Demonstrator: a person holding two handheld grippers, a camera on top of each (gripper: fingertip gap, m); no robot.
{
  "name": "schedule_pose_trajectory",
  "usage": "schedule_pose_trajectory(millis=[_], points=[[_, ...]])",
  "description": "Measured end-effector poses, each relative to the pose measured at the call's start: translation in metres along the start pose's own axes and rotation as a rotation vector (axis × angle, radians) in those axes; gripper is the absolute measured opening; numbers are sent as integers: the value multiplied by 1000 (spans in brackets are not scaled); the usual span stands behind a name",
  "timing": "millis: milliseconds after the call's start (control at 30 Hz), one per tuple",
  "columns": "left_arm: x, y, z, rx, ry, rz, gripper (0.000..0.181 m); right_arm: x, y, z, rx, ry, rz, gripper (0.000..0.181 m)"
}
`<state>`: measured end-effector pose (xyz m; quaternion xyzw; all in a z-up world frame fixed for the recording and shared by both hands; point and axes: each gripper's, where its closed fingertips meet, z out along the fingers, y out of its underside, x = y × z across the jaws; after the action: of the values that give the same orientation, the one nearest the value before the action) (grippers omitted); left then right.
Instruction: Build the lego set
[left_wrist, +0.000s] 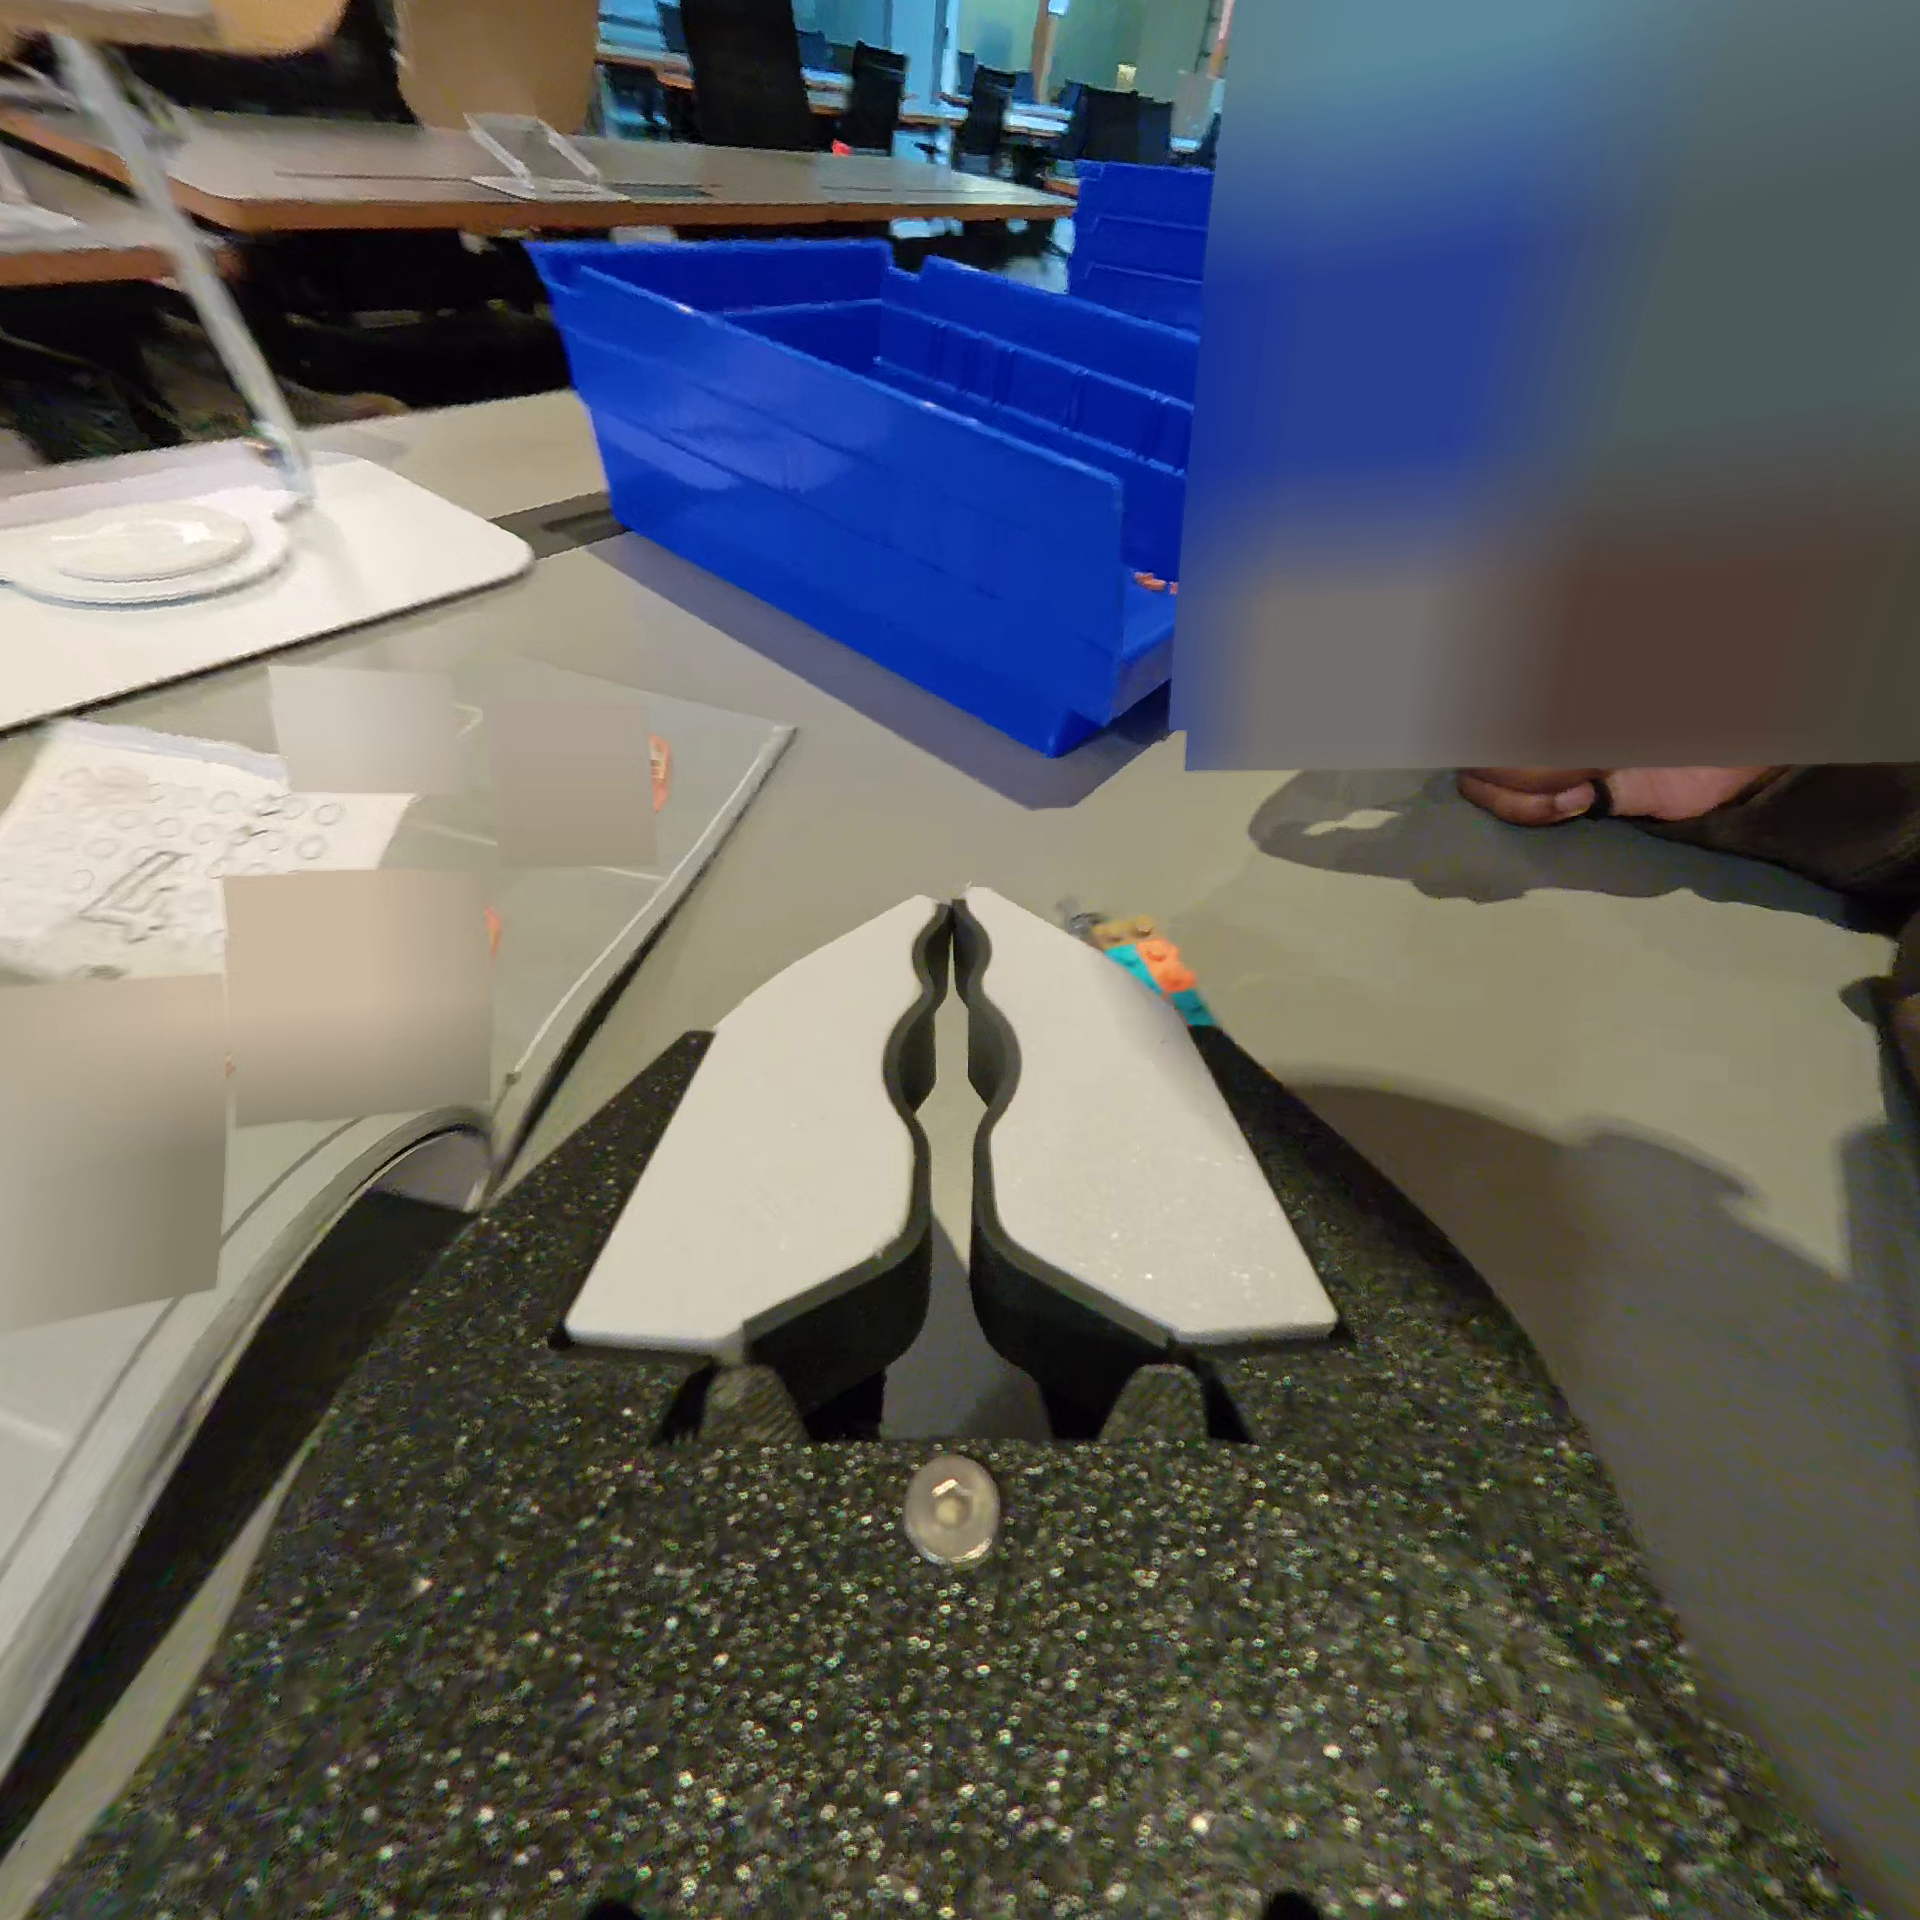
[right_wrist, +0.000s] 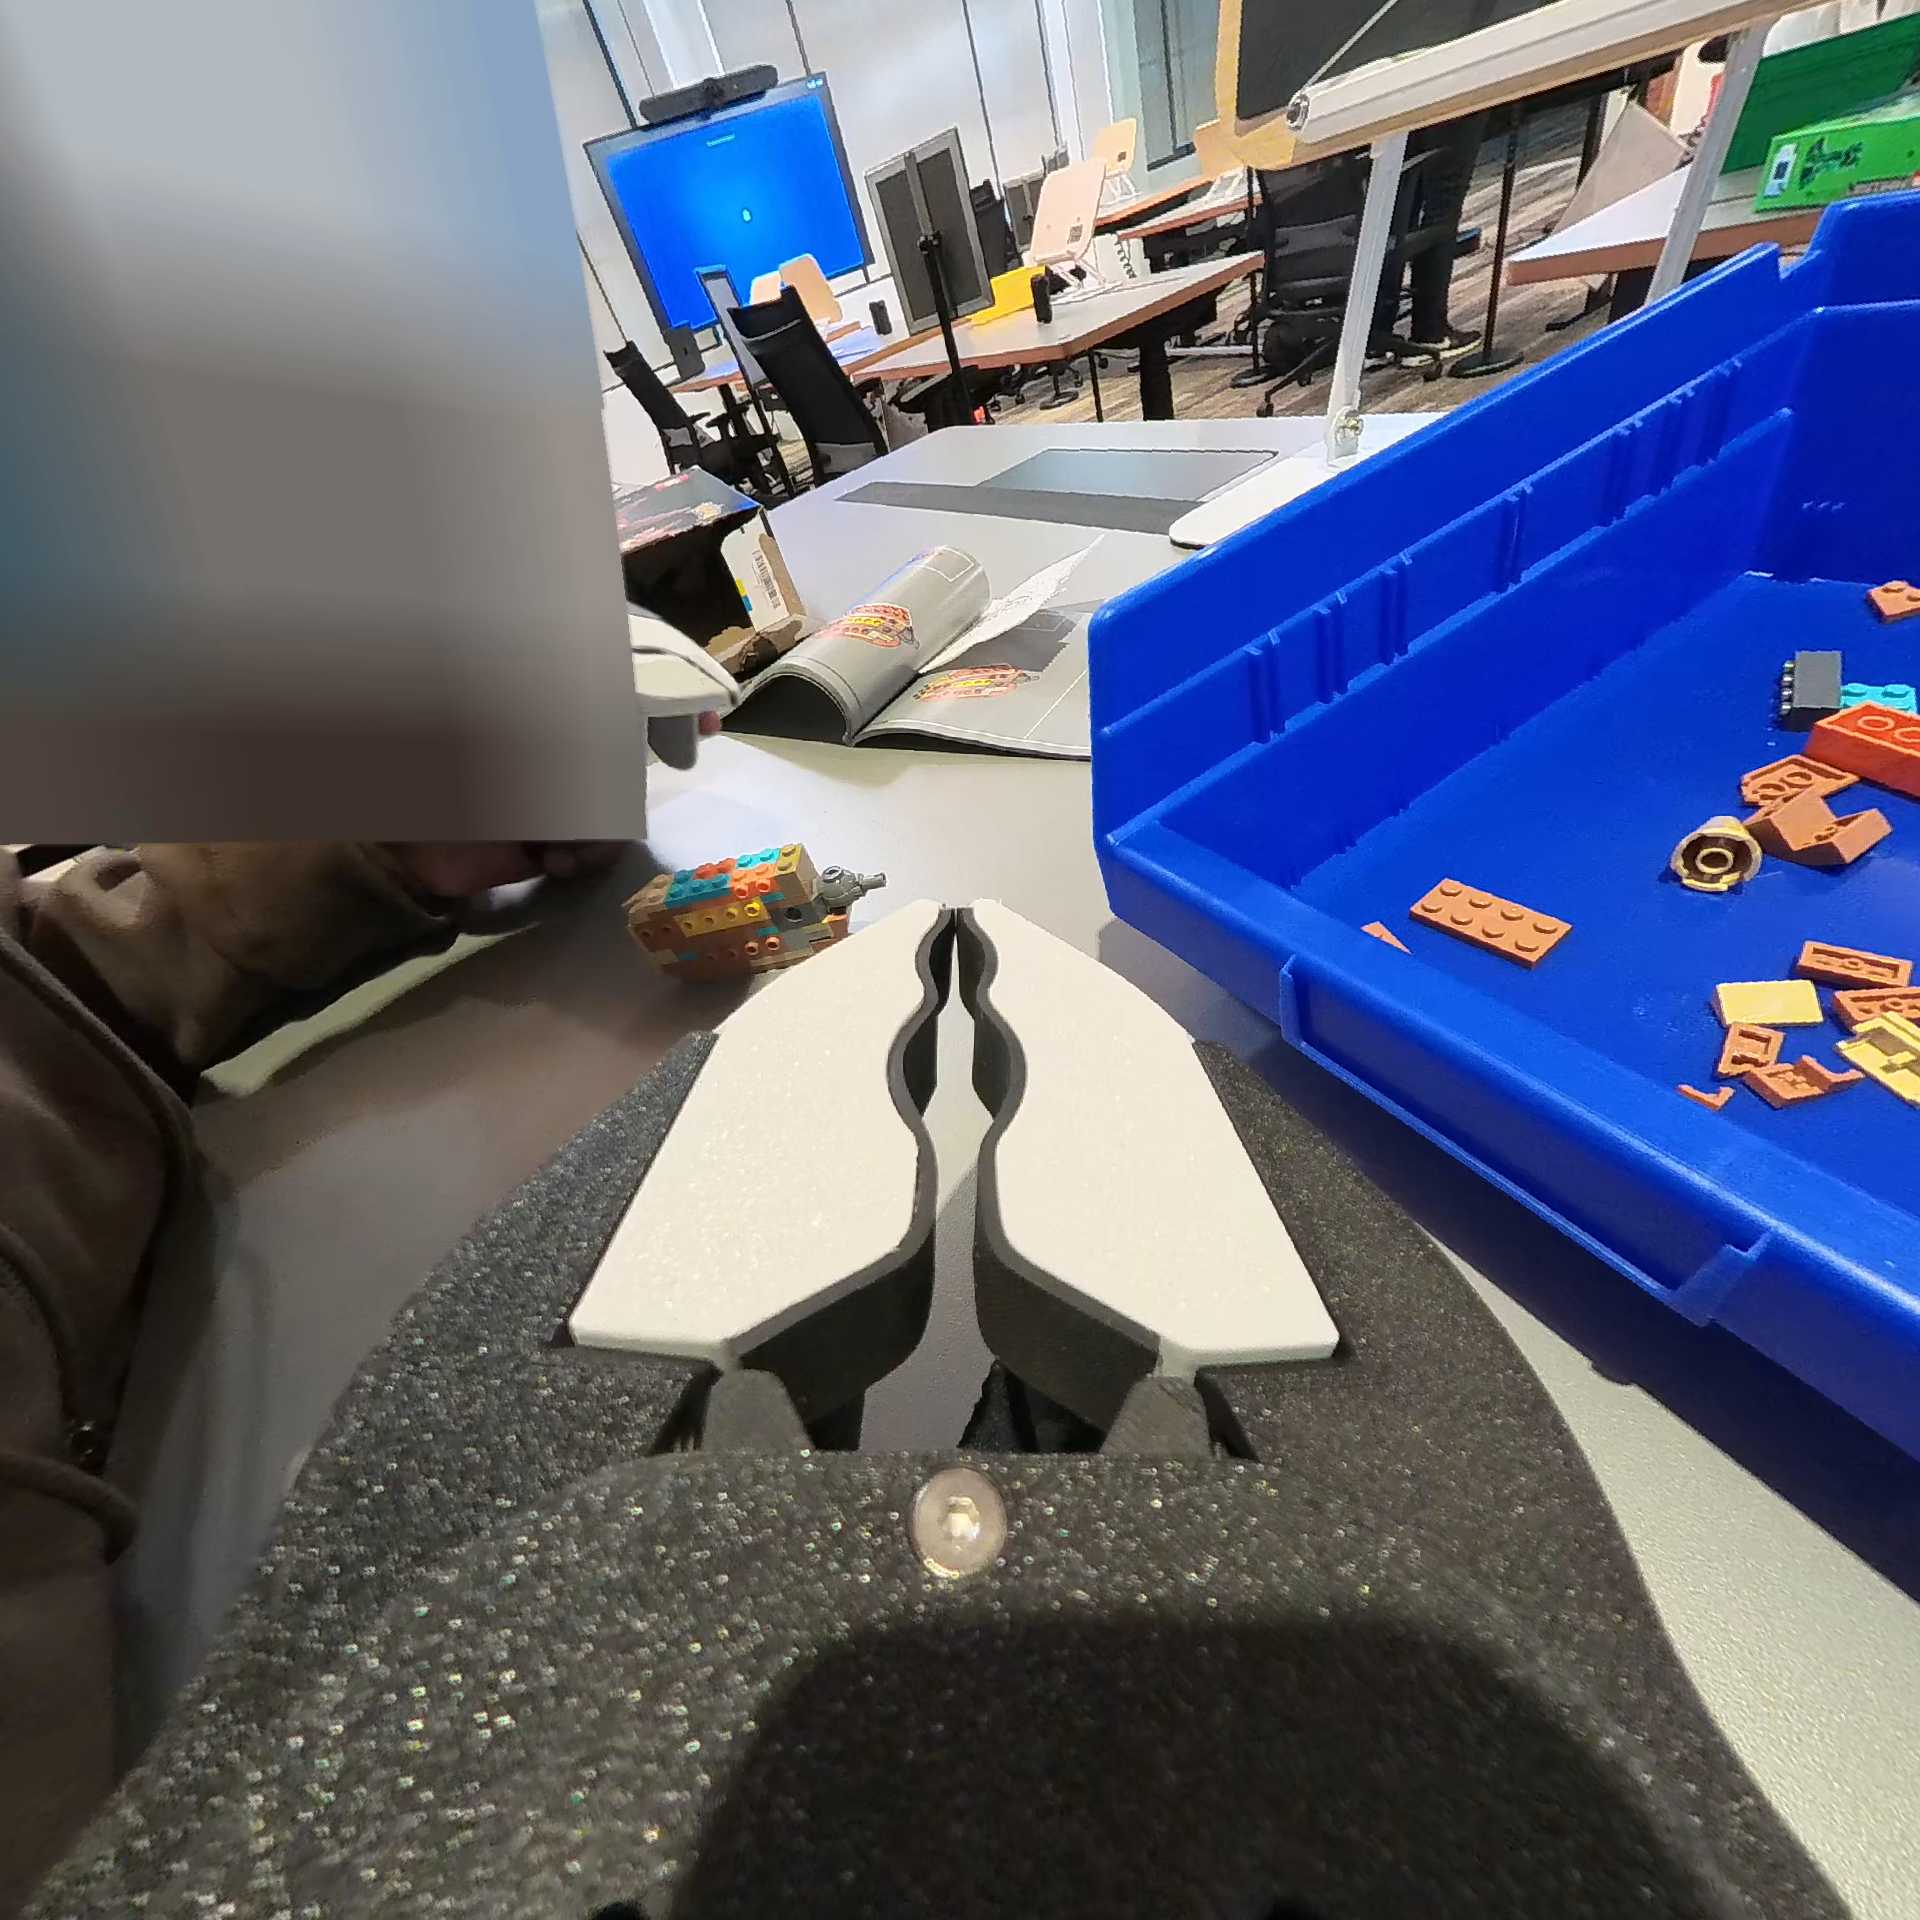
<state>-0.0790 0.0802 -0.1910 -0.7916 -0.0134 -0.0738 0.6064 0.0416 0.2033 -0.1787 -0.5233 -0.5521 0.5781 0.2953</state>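
A small lego build (right_wrist: 732, 909) of brown, orange, teal and yellow bricks with a grey part at one end lies on the grey table, just left of and beyond my right gripper (right_wrist: 956, 914). The right gripper is shut and empty. In the left wrist view the same build (left_wrist: 1158, 961) peeks out behind the right finger of my left gripper (left_wrist: 956, 902), which is also shut and empty. Loose orange, brown and tan bricks (right_wrist: 1491, 923) lie in a blue bin (right_wrist: 1351, 997) to the right of the right gripper.
An open instruction booklet (right_wrist: 914, 665) lies beyond the build; it also shows at the left in the left wrist view (left_wrist: 582, 935). A blue bin (left_wrist: 862, 499) stands ahead of the left gripper. A white lamp base (left_wrist: 260, 582) sits far left. A person's sleeve (right_wrist: 208, 935) rests on the table.
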Motion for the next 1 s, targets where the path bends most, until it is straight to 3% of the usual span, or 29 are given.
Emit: schedule_pose_trajectory(millis=[200,400,500,567,633,733,800,1000], points=[[31,10,30,-172,97,3,0,-2,0,0,0,-3,1,1],[29,10,30,-163,95,-27,0,-5,0,1,4,-17,-14,2],[27,8,26,-144,87,-33,0,-9,-7,1,20,-24,-34,15],[26,8,22,-135,86,-48,2,-12,-23,-5,-9,-9,-90,27],[25,6,18,-119,86,-66,5,-5,-58,-16,-54,67,-216,26],[26,4,12,-98,91,-73,5,12,-98,-22,-224,157,-432,20],[27,4,10,-96,90,-67,5,32,-97,-9,-406,145,-555,20],[27,2,7,-92,81,-54,5,98,0,32,-1049,-87,-555,18]])
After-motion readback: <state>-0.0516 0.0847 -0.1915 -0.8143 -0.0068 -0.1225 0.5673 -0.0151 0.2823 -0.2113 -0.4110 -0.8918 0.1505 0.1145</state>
